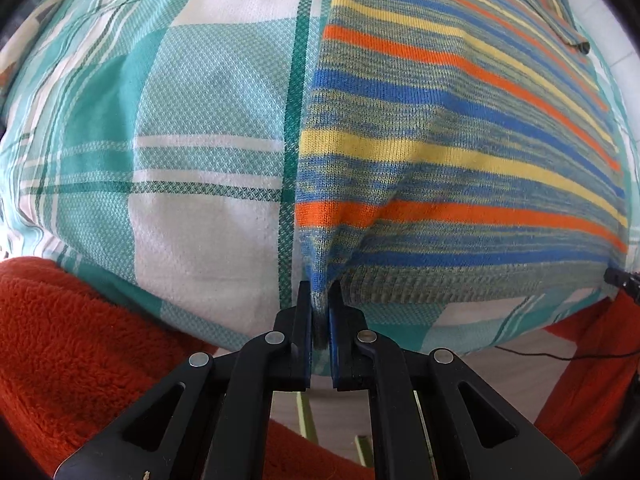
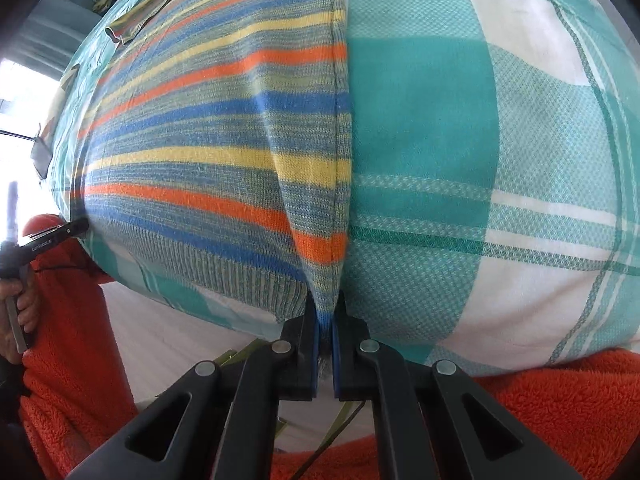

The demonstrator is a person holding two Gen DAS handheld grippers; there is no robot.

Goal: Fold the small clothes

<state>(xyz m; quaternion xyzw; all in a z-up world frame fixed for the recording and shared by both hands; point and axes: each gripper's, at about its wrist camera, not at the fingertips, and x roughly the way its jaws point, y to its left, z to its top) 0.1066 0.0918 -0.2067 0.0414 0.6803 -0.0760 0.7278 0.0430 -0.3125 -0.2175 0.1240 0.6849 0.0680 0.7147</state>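
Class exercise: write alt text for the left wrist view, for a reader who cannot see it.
The left gripper, its black jaws closed, pinches the near left corner of a striped knit garment in blue, orange and yellow. The garment lies flat on a teal-and-white checked cloth, with fuzzy orange fabric in the foreground.

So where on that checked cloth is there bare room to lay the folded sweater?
Bare checked cloth lies left of the sweater, and more on its right. The middle is crowded by the sweater itself.
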